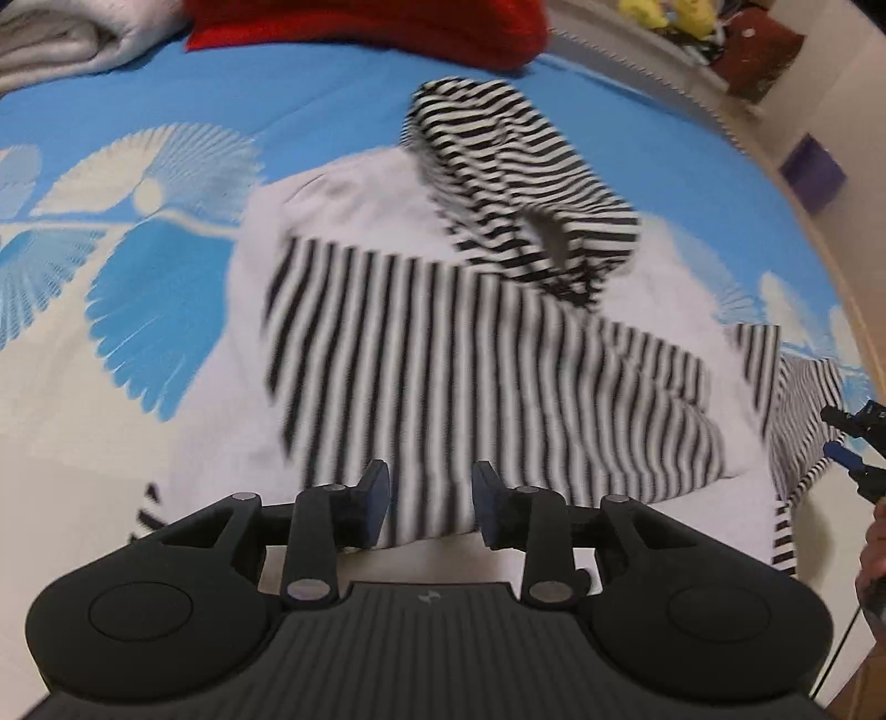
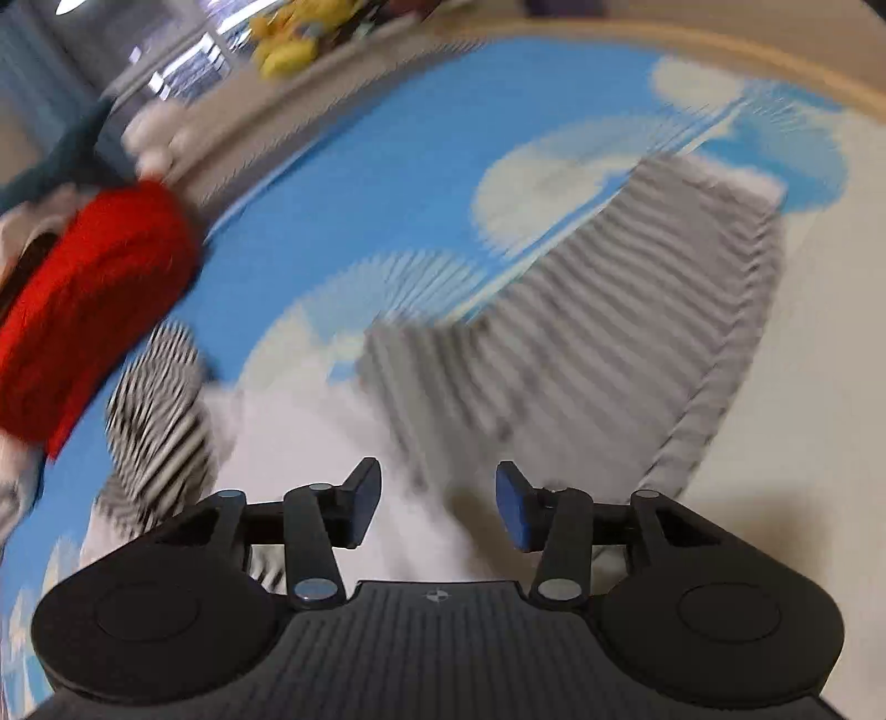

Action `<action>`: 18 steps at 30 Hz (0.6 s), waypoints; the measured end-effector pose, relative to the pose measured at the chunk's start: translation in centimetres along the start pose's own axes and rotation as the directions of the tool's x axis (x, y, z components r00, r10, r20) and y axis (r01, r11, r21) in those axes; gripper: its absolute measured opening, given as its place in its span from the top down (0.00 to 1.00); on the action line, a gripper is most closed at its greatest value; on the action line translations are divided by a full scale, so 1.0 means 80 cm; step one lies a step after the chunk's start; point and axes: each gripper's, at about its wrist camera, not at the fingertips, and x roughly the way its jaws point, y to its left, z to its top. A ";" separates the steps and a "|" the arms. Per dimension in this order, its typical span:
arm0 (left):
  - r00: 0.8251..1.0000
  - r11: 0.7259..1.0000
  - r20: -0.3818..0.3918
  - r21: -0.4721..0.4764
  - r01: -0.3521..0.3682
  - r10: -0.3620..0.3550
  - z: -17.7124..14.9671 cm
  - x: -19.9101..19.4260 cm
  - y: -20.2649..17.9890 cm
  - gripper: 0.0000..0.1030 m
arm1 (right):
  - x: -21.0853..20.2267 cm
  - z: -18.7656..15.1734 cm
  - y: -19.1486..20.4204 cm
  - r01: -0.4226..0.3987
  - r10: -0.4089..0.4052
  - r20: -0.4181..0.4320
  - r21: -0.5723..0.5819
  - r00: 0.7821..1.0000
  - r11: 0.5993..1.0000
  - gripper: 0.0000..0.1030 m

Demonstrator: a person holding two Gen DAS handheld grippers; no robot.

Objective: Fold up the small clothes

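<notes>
The striped garment (image 1: 443,343) is lying spread on the blue patterned bedsheet (image 1: 310,99), below the red cloth (image 1: 387,22). The left gripper (image 1: 429,501) is hovering at its near hem, fingers apart, gripping nothing. The right gripper (image 2: 437,507) is hovering wide open over blurred white fabric.

Red cloth (image 1: 376,22) crowds the far edge beyond the striped garment (image 1: 443,343)
</notes>
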 end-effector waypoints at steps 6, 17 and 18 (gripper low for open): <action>1.000 0.999 -0.016 0.052 -0.003 0.004 -0.011 0.009 -0.030 0.60 | 0.002 0.049 -0.123 0.149 -0.165 0.053 0.231 0.985 0.962 0.53; 0.999 0.999 -0.039 0.053 0.002 0.000 -0.014 0.020 -0.031 0.60 | 0.040 0.058 -0.202 0.128 -0.168 0.092 0.337 0.982 0.933 0.52; 0.999 0.999 -0.039 0.054 0.002 0.000 -0.014 0.019 -0.031 0.60 | 0.043 0.059 -0.202 0.123 -0.165 0.101 0.331 0.981 0.935 0.52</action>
